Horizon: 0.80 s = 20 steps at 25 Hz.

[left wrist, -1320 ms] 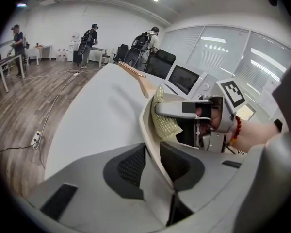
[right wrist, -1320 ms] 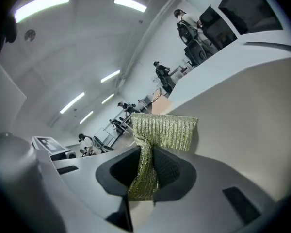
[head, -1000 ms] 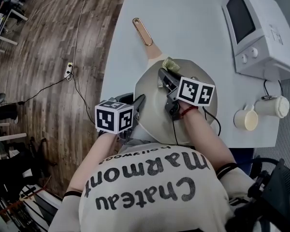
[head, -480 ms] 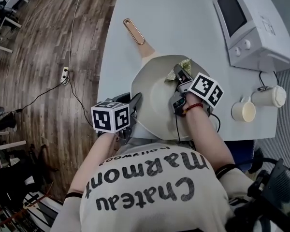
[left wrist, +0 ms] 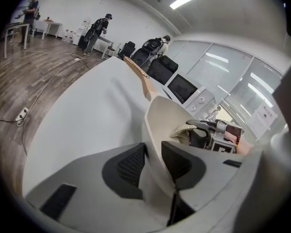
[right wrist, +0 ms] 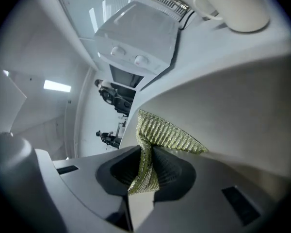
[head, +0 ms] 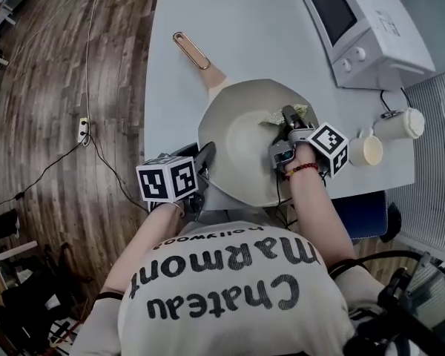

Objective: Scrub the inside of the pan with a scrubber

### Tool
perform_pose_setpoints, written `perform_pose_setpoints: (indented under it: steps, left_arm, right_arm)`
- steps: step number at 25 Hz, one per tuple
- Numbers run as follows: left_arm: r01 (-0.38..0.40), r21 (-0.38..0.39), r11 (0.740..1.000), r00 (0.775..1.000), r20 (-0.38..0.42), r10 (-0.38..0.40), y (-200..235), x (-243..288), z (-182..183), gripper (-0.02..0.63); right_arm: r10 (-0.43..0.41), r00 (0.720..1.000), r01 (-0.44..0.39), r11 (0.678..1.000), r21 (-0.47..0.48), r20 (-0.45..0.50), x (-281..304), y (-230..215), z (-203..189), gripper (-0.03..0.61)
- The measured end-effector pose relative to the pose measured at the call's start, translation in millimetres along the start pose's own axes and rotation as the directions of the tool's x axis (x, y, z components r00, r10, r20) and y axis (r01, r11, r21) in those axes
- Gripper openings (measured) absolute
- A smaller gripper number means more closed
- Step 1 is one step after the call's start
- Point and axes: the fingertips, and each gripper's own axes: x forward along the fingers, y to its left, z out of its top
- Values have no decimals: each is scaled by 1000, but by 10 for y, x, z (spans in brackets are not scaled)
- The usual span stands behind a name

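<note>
A pale beige pan [head: 241, 143] with a wooden handle [head: 193, 50] sits on the white table, and its inside [left wrist: 167, 118] faces me. My left gripper [head: 205, 158] has the pan's near-left rim between its pads [left wrist: 131, 164]. The pads still touch the rim while the jaws are opening. My right gripper [head: 289, 117] is inside the pan at its far right side. It is shut on a yellow-green mesh scrubber [right wrist: 165, 132], which is folded between the jaws and pressed against the pan wall [right wrist: 233, 110]. The scrubber [left wrist: 184, 129] also shows in the left gripper view.
A white microwave [head: 367, 28] stands at the table's far right. A cream mug [head: 367, 150] and a white cup [head: 400, 124] stand just right of the pan. The table [head: 245, 28] drops to wooden floor on the left. Several people stand far off in the room.
The right gripper has swept the scrubber across the pan from the far-left part of its inside to the far right. The left gripper has stayed on the near-left rim.
</note>
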Motion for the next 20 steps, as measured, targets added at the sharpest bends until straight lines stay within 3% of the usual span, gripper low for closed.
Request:
perform_pose_setpoints:
  steps: [10,12,14,15,17,20]
  left_arm:
    - [35,18,999,998,-50,-34,-23,12,9,142]
    - [41,24,999,997,-64,-40,-38,7,-2,144]
    - [51,36,998,996,-77,-48,-54,4,-10,147]
    - [57,40,998,995,-82,-53,-60,3,-12,149]
    - [73,40,997,994,-89,-69,-65,0,-15,152]
    - [113,26,993,987,-117,-109,-61,-13,-20,160]
  right_arm:
    - [6,989,-28,989,148,148,-367,-45,139,72]
    - [33,991,-43,996,80,128,-377,33,103,72]
    - [94,995,-91,991,-93,28,-364,263,-55,71]
    - [116,992,-124,971,-206,-49,-350,402,-180,69]
    - [106,970,-193,885,-424,-220,-309,621,-491,69]
    - [34,908,-303,743,-597,-418,-235,761,-951,69]
